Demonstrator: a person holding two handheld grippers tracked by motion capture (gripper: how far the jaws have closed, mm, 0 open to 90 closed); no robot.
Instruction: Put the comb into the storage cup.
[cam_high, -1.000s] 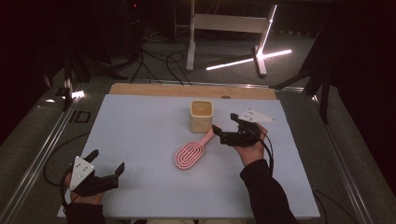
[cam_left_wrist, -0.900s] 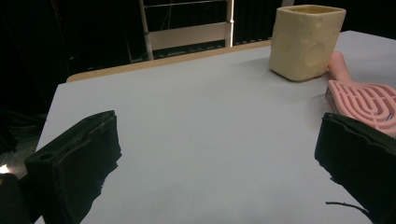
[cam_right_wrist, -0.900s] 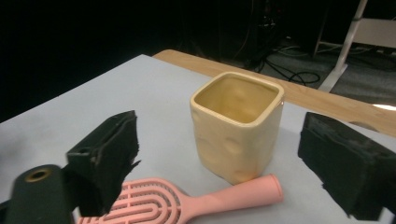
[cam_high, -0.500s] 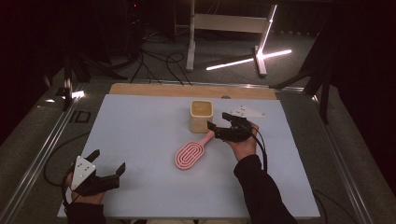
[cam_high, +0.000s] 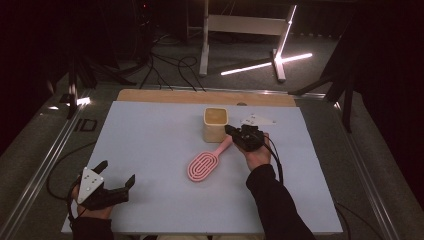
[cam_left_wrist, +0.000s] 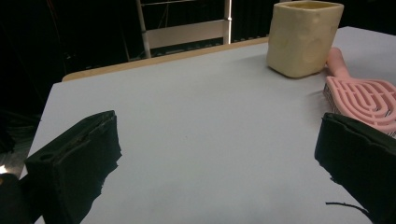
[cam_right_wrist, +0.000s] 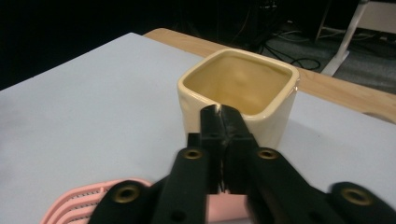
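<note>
Dark studio floor, cables and a glowing light bar are seen beyond a pale grey table (cam_high: 150, 150) with a wooden strip along its far edge. Near the middle, a pink hairbrush (cam_high: 205, 164) is lying flat, its handle angled up toward a cream cup (cam_high: 215, 124) that stands just beside it.

Over on the right, the right gripper (cam_high: 235, 134) is brought down at the handle end of the hairbrush, with the cup directly ahead. In the right gripper view the jaws are seen pressed together, the pink handle (cam_right_wrist: 224, 205) showing just beneath them, so the handle appears to be clamped, though the contact itself is hidden by the jaws. The left gripper (cam_high: 117, 176) is held low near the front left corner, well apart from everything, its jaws spread wide with nothing between them.

For the step in hand, judged to be lifting the brush toward the cup, a firm pinch on the narrow handle is called for, and the brush should be raised level before it is tipped, so the cup's near wall is not knocked.

The cup looks like glazed ceramic, squarish with rounded corners and shallow dimples, and it is empty. The brush looks like smooth plastic, its oval head cut through with looping slots.
</note>
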